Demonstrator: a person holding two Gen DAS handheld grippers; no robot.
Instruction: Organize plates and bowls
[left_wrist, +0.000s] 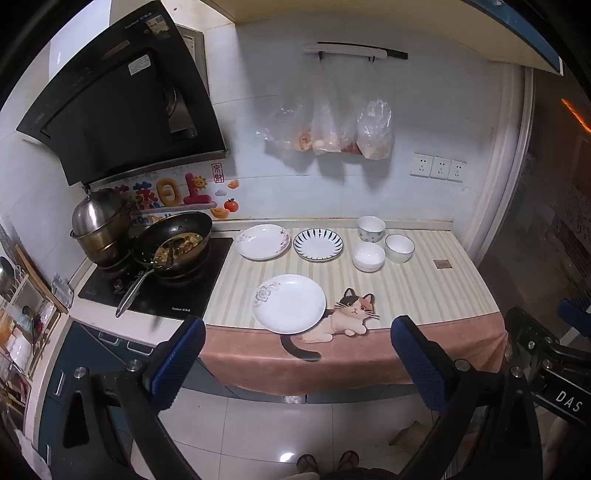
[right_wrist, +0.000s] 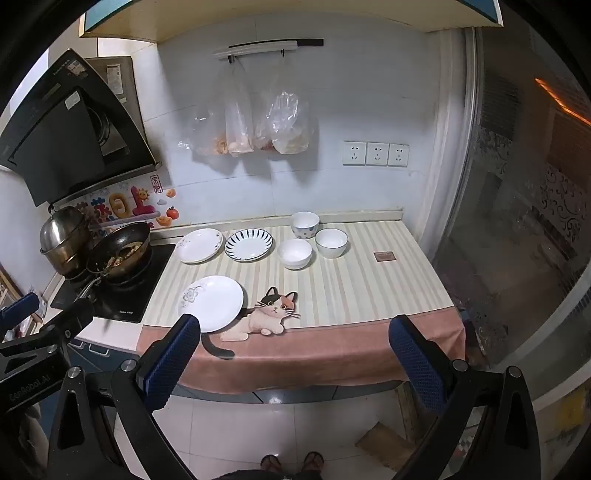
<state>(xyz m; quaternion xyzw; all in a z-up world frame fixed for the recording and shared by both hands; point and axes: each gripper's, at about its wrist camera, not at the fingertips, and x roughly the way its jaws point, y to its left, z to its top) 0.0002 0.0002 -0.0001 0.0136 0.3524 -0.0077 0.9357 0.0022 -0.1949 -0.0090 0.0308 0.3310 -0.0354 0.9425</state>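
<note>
A white plate with a grey flower print sits alone near the front of the tabletop, its edge overlapping the cat picture on the striped cloth. Behind it, toward the wall, lie two more plates side by side: a floral one next to the stove, and a blue-rayed one just to its right. Right of those stand three bowls close together: a patterned bowl nearest the wall, a plain white bowl in front of it, and a rimmed bowl farthest right.

Both tongs hang out in front of the tabletop edge, above the floor, well apart from all the dishes. The left tongs stand wide apart with nothing between them; so do the right tongs.

On the stove at the left sit a wok with food and a steel pot. Plastic bags hang on the wall above. The person's sandalled feet show on the floor tiles below.
</note>
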